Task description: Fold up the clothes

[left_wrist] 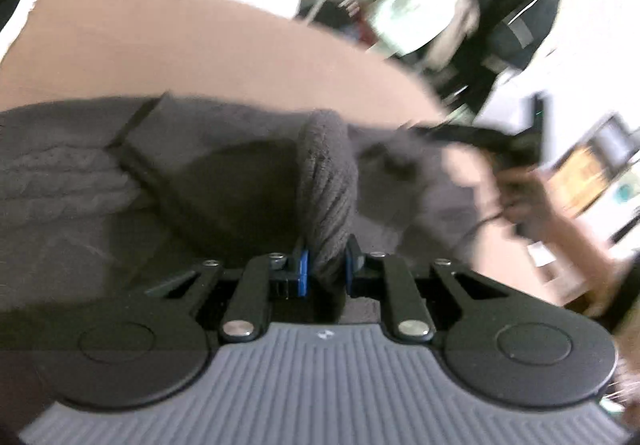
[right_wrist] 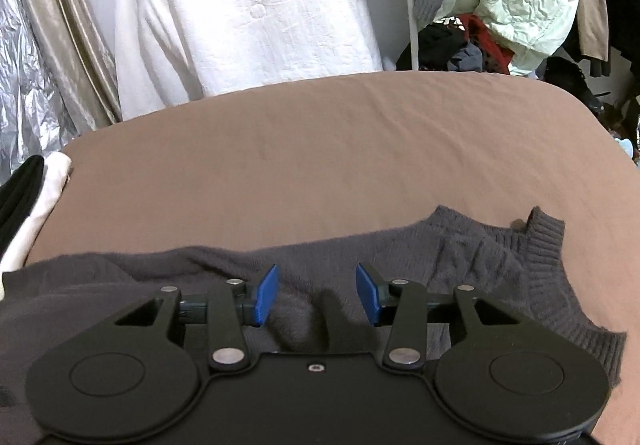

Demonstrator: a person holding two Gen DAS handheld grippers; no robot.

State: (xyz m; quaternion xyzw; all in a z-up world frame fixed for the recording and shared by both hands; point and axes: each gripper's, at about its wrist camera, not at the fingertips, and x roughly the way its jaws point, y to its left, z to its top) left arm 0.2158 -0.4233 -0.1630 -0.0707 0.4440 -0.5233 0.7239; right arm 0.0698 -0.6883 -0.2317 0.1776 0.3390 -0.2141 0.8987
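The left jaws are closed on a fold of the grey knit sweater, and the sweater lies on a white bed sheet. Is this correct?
Not quite: the sheet is brown, not white, as the right wrist view shows. The rest holds: the left gripper pinches a fold of the grey knit sweater.

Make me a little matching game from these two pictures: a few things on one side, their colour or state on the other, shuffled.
Things:
1. left gripper
2. right gripper
3. bed sheet
4. hanging shirt

States:
A. white
B. jaws apart, nothing held
C. brown
D. jaws shut on the grey sweater

Pairs: 1-D, 2-B, 3-C, 4-A
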